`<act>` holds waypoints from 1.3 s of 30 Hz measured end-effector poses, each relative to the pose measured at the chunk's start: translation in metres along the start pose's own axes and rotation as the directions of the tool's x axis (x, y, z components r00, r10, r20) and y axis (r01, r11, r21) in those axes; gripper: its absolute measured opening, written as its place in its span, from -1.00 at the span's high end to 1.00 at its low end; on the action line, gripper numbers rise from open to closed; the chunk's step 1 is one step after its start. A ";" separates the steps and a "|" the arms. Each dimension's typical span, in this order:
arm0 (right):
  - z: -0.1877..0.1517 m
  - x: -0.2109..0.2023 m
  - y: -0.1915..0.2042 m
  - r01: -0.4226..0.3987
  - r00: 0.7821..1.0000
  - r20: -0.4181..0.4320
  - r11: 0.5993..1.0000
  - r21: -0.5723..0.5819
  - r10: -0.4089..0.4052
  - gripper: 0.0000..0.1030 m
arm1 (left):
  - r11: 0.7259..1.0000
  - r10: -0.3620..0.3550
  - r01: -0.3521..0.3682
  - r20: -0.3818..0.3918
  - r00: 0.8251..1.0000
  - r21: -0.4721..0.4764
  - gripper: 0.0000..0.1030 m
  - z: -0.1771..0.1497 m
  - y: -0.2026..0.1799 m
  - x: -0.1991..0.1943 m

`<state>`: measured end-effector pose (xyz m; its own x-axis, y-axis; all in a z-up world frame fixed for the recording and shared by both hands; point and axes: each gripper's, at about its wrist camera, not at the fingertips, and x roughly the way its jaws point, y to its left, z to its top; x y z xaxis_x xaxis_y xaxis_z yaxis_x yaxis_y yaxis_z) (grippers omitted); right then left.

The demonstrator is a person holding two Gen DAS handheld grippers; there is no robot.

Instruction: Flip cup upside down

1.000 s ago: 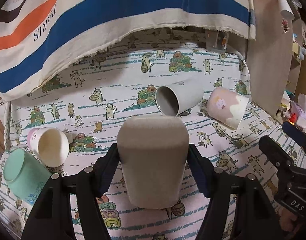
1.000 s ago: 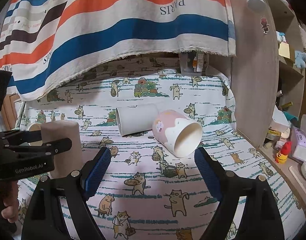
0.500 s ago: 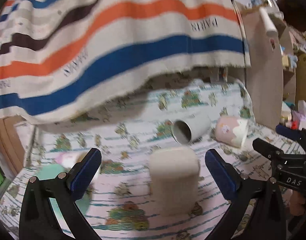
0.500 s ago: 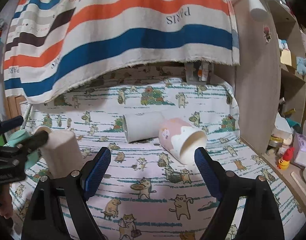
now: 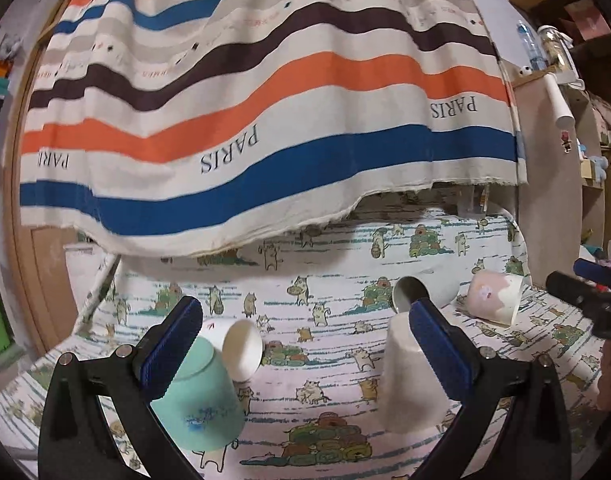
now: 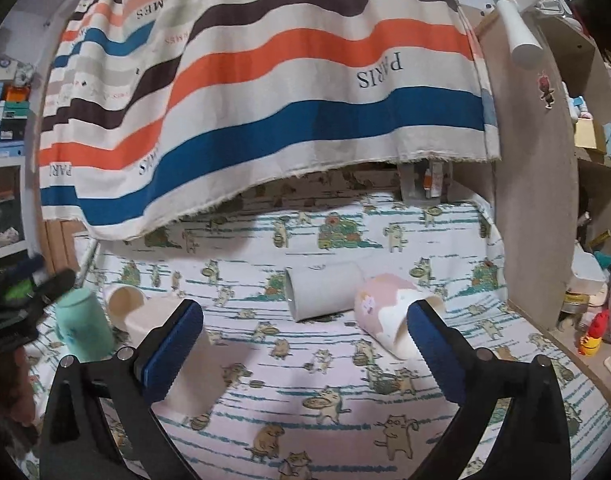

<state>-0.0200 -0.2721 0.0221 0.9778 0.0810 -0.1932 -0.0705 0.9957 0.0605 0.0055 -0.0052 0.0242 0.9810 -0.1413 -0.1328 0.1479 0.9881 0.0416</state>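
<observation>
A beige cup (image 5: 405, 380) stands upside down on the cat-print cloth (image 5: 325, 360), partly behind my left gripper's right finger; it also shows in the right wrist view (image 6: 193, 376). My left gripper (image 5: 305, 340) is open and empty, raised and back from it. A mint cup (image 5: 197, 400) lies tilted beside a white cup (image 5: 243, 348) lying on its side. A grey cup (image 6: 323, 290) and a pink-and-cream cup (image 6: 389, 320) lie on their sides. My right gripper (image 6: 305, 344) is open and empty above the cloth.
A striped "PARIS" cloth (image 5: 265, 120) hangs over the back of the surface. A wooden shelf side (image 6: 533, 200) stands at the right, with small items (image 6: 593, 332) on a ledge beyond it. The other gripper (image 5: 585, 296) shows at the right edge.
My left gripper opened, let go of the beige cup standing upside down, and drew back and up, swinging left. My right gripper stayed open and pulled back a little.
</observation>
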 end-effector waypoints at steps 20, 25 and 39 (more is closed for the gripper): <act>-0.012 0.032 0.048 -0.059 0.994 -0.095 0.993 -0.105 0.049 -0.99 | 0.996 0.017 -0.025 -0.099 0.995 -0.081 -1.00 -0.015 0.013 0.019; -0.012 0.036 0.047 -0.071 0.992 -0.115 0.992 -0.101 0.059 -0.99 | 0.998 0.000 -0.011 -0.172 0.985 -0.065 -1.00 -0.019 0.009 0.031; -0.010 0.033 0.042 -0.039 0.995 -0.098 0.995 -0.093 0.030 -0.99 | 0.995 0.034 -0.049 -0.164 0.986 -0.084 -1.00 -0.019 0.015 0.029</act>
<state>0.0075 -0.2269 0.0080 0.9514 0.1146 -0.2859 -0.1266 0.9917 -0.0238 0.0337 0.0065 0.0024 0.9515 -0.0952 -0.2924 0.0889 0.9954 -0.0349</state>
